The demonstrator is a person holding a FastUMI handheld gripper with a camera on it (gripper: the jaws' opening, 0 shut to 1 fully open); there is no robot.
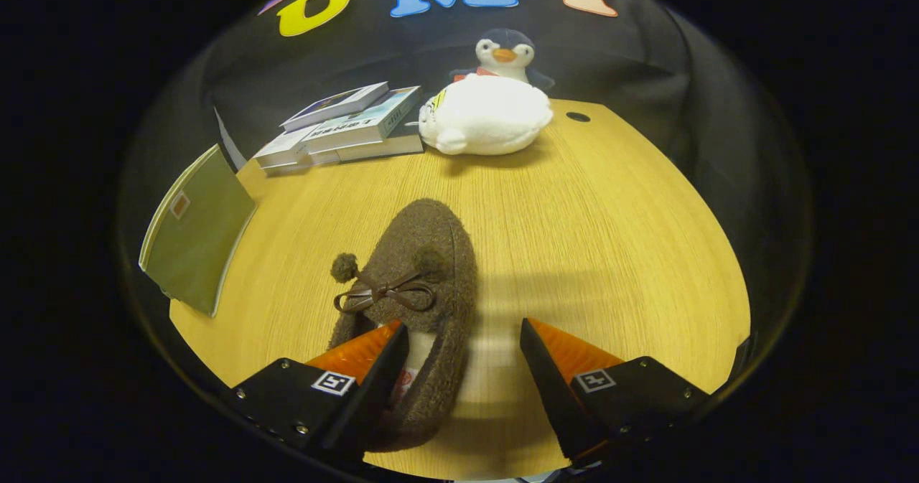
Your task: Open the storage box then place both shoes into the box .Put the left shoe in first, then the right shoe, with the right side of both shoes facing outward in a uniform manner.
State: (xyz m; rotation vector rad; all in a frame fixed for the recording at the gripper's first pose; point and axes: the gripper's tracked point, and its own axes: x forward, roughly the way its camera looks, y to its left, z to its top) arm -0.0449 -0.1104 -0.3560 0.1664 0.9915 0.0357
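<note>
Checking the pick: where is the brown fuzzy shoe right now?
In the gripper view, the brown fuzzy shoe lies on the wooden table; one finger of the open tool reaches into its opening, the other beside it.

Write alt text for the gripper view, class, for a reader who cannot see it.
An open two-finger gripper straddles the side wall of a brown fuzzy slipper with a bow and pompoms on a light wooden table. Beyond lie a stack of books, a white plush penguin and a green folder.

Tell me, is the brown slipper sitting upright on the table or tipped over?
Upright. The brown slipper rests sole-down on the table, bow and opening facing up. The open gripper straddles its right wall, one finger inside the opening.
</note>
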